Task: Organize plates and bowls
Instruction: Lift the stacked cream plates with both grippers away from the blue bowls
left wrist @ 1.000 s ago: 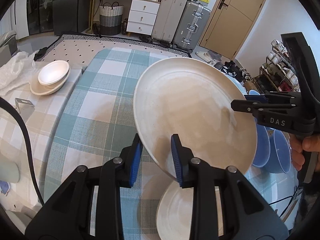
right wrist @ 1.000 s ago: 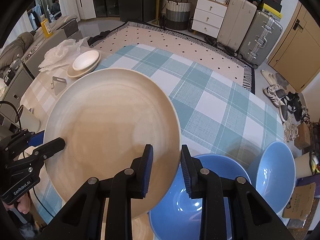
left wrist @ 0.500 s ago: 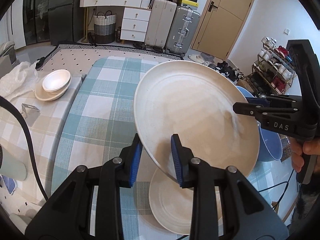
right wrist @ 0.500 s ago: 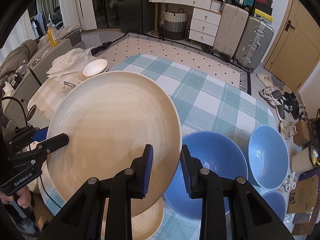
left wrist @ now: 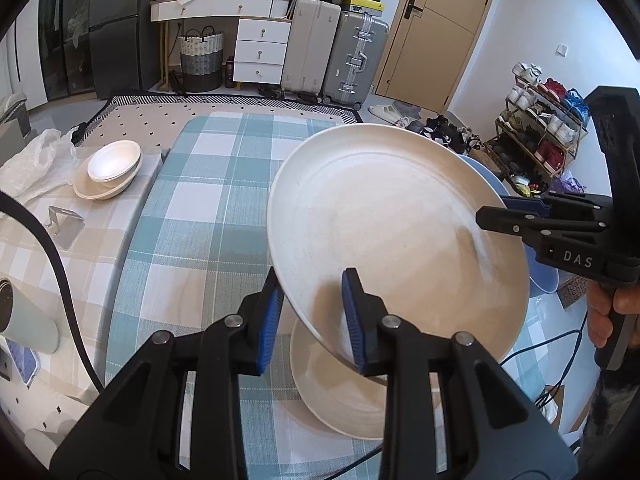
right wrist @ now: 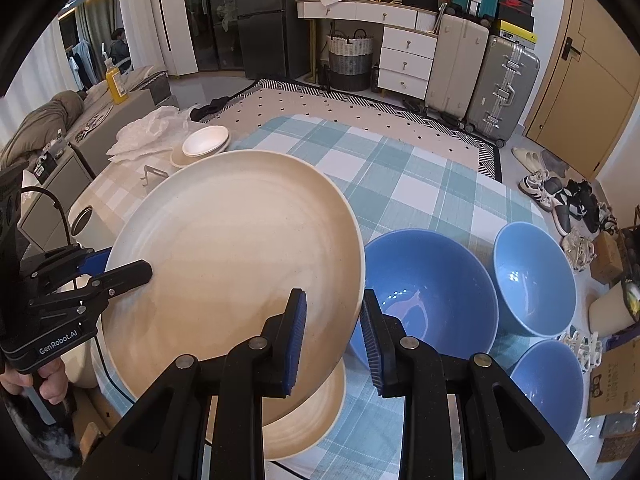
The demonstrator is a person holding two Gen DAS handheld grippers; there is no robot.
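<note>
A large cream plate (left wrist: 392,232) (right wrist: 236,264) is held in the air over the checked table by both grippers. My left gripper (left wrist: 314,316) is shut on its near rim; my right gripper (right wrist: 332,332) is shut on the opposite rim. A second cream plate (left wrist: 340,396) (right wrist: 304,420) lies on the table right below it. Three blue bowls (right wrist: 432,292) (right wrist: 534,276) (right wrist: 548,388) stand to the right of the plates. A small white bowl stacked in a cream dish (left wrist: 114,166) (right wrist: 206,142) sits at the far left.
The table has a teal checked cloth (left wrist: 208,200) and a beige cloth section (left wrist: 44,248) on the left. A metal stand (left wrist: 62,224), a pale cup (left wrist: 28,324) and a black cable (left wrist: 60,272) lie there. Suitcases and drawers stand behind.
The large plate has been lifted higher by both grippers, showing more of the second plate beneath it. Both grips are unchanged.
</note>
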